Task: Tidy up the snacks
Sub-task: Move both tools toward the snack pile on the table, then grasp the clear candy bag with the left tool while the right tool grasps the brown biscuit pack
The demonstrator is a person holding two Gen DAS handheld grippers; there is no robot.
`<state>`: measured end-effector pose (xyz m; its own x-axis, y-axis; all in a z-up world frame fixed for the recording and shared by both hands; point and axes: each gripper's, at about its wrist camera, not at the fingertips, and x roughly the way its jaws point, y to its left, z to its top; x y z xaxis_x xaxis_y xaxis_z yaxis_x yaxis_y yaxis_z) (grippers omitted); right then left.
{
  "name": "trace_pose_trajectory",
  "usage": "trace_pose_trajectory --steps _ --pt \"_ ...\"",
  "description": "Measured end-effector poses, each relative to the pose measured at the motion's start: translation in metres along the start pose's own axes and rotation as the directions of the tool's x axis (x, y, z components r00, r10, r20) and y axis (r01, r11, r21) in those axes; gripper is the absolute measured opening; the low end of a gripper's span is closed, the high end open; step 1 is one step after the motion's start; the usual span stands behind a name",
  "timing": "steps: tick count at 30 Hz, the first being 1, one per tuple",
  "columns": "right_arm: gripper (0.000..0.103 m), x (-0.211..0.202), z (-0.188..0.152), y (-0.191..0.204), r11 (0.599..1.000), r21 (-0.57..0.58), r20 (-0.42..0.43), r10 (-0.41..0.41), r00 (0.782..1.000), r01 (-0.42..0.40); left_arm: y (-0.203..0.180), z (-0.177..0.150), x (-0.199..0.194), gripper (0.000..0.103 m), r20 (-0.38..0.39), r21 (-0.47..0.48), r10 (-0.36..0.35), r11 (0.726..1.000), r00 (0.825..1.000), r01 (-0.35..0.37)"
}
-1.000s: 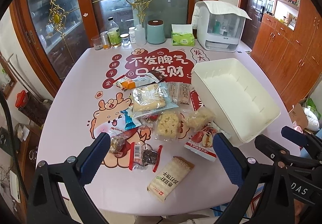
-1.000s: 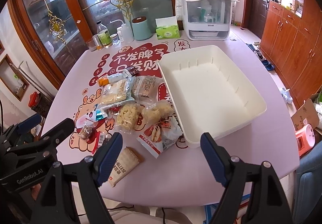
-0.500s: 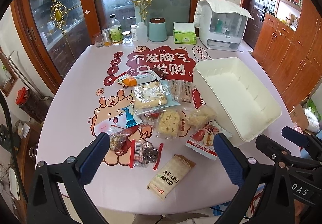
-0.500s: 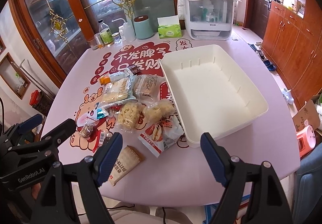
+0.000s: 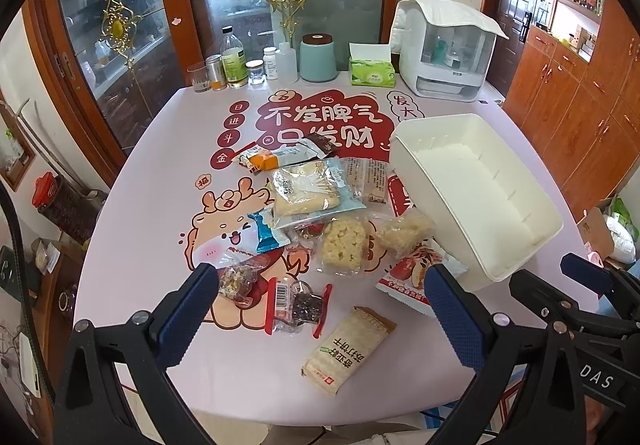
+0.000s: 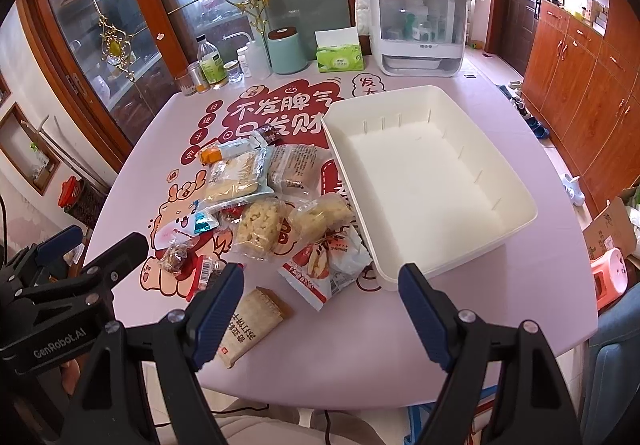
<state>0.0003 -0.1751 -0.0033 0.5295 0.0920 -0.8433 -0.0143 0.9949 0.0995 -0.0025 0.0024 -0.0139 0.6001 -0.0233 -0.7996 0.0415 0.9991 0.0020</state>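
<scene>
Several wrapped snacks lie in a loose heap mid-table: a cracker pack (image 5: 347, 350) (image 6: 250, 325) nearest the front edge, a red-ended candy pack (image 5: 296, 303), a puffed rice cake (image 5: 343, 245) (image 6: 258, 227), a large pale biscuit bag (image 5: 306, 191) (image 6: 236, 177) and an apple-print bag (image 5: 412, 277) (image 6: 324, 265). An empty white bin (image 5: 404, 149) (image 6: 516, 221) stands to their right. My left gripper (image 5: 320, 319) hovers open above the near snacks, holding nothing. My right gripper (image 6: 320, 315) is open over the front edge, empty.
Along the table's far edge stand bottles and jars (image 5: 234, 65), a teal canister (image 5: 318, 57), a green tissue box (image 5: 372, 71) and a white covered rack (image 5: 446, 53). Wooden cabinets (image 6: 580, 93) line the right wall. The pink printed tablecloth (image 5: 160, 173) is bare on the left.
Both views have shifted slightly, the table sitting a little lower and closer. The snacks and bin have not moved. Both grippers stay open.
</scene>
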Motion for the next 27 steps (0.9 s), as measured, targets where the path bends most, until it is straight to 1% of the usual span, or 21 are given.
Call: trace_pose_trajectory --steps 2,5,8,12,15,17,21,23,25,27 --pt "0.080 0.000 0.000 0.001 1.000 0.005 -0.009 0.005 1.000 -0.005 0.003 0.001 0.000 0.102 -0.003 0.002 -0.006 1.000 1.000 0.006" --pt "0.080 0.001 0.000 0.007 1.000 0.003 0.024 0.005 1.000 -0.005 0.013 0.004 0.000 0.102 -0.005 0.001 -0.014 1.000 1.000 0.014" --pt "0.080 0.003 0.002 0.015 1.000 -0.006 0.034 -0.012 0.999 0.012 0.027 0.008 0.000 0.102 -0.006 -0.009 -0.027 1.000 1.000 0.027" --pt "0.080 0.006 0.007 0.026 1.000 0.003 0.028 -0.027 0.999 0.027 0.060 0.019 0.003 0.102 -0.008 -0.033 -0.026 0.999 1.000 0.026" --pt "0.080 0.011 0.010 0.034 0.999 0.025 0.009 -0.022 1.000 0.022 0.086 0.026 0.007 0.102 -0.010 -0.047 -0.026 0.999 1.000 0.026" --pt "0.080 0.016 0.010 0.041 0.999 0.036 -0.001 -0.025 1.000 0.026 0.107 0.032 0.014 0.102 -0.024 -0.051 -0.032 0.998 0.999 0.030" --pt "0.080 0.027 0.008 0.055 0.997 0.029 0.008 -0.071 0.997 0.071 0.140 0.036 0.034 0.102 -0.073 -0.054 -0.021 0.998 0.997 0.018" --pt "0.080 0.035 0.004 0.061 0.996 0.030 0.000 -0.087 0.996 0.087 0.154 0.036 0.046 0.102 -0.099 -0.044 -0.021 0.999 0.995 0.017" --pt "0.080 0.048 -0.001 0.066 0.994 0.043 -0.027 -0.096 0.995 0.098 0.163 0.035 0.061 0.102 -0.125 -0.019 -0.032 0.999 0.992 0.030" --pt "0.080 0.063 -0.006 0.068 0.994 0.060 -0.066 -0.091 0.994 0.095 0.167 0.032 0.078 0.102 -0.163 0.025 -0.055 0.998 0.985 0.060"
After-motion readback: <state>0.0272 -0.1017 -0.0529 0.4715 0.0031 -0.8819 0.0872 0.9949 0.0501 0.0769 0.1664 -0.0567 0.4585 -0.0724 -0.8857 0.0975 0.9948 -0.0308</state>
